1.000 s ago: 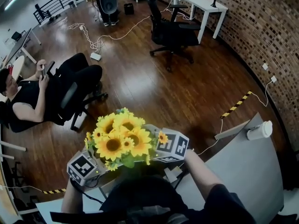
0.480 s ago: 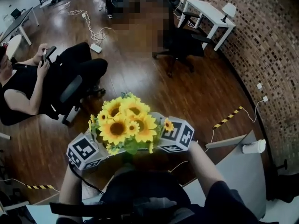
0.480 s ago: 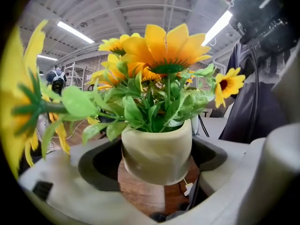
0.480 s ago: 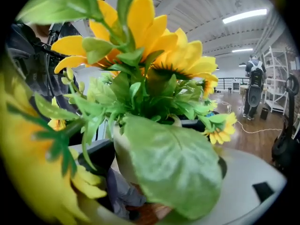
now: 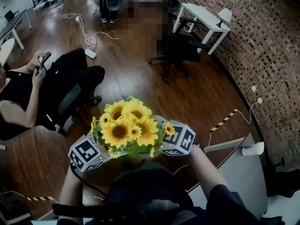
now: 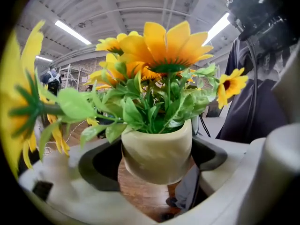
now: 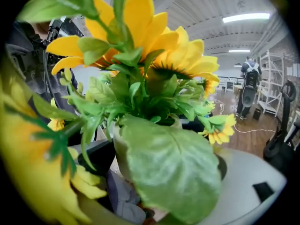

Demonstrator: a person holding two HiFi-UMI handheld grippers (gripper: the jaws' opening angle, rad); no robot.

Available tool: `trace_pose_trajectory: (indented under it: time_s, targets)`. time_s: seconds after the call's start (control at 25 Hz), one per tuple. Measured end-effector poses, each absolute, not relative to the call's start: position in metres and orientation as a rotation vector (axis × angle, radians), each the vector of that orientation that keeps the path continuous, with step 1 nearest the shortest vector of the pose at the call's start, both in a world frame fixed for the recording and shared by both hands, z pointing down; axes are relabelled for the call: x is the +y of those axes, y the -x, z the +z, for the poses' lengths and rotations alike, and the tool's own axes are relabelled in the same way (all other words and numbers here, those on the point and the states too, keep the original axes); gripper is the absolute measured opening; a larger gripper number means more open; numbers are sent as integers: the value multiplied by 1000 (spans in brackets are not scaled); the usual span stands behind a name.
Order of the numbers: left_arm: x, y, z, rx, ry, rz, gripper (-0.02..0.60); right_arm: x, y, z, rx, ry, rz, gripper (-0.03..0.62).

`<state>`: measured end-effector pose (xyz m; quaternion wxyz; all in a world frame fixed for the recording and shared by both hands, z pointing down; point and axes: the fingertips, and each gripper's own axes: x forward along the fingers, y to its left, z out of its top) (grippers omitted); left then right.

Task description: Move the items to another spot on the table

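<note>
While in transit rather than set down, held upright close in front of the body, clear of the table and out over the wooden floor: 1 cream pot of sunflowers. Gripped by 2 tools at once, probably to stop a top-heavy bunch from tipping. Left gripper clamped on the pot's round sides, with dark pads against either flank. Right gripper closed in on the same pot from the opposite side, with a big leaf hiding most of the contact. Taken by the pot, not by the stems, so no crushing of blooms. Judged mid-task: lifted, not yet placed. Next, likely a swing right toward the bare grey tabletop, away from the paper cup at its far edge, then a level lowering before spreading either pair of jaws.
</note>
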<state>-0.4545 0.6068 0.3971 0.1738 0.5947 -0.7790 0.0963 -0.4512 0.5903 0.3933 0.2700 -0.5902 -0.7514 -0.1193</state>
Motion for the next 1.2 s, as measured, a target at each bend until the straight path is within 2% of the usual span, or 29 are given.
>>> trace_pose_trajectory:
  time_s: [0.56,0.8,1.2]
  targets:
    - [511,514,416,-1974,-1916,470,483,496,509,415,-2209,1352,-240,460]
    - [436,564,420,-1864,-1965,564,483,420,558,420,-2289,1275,-168,459]
    - [306,606,414,-1733,-2093,631,483,291,597,412,-2399,1120,-107,459]
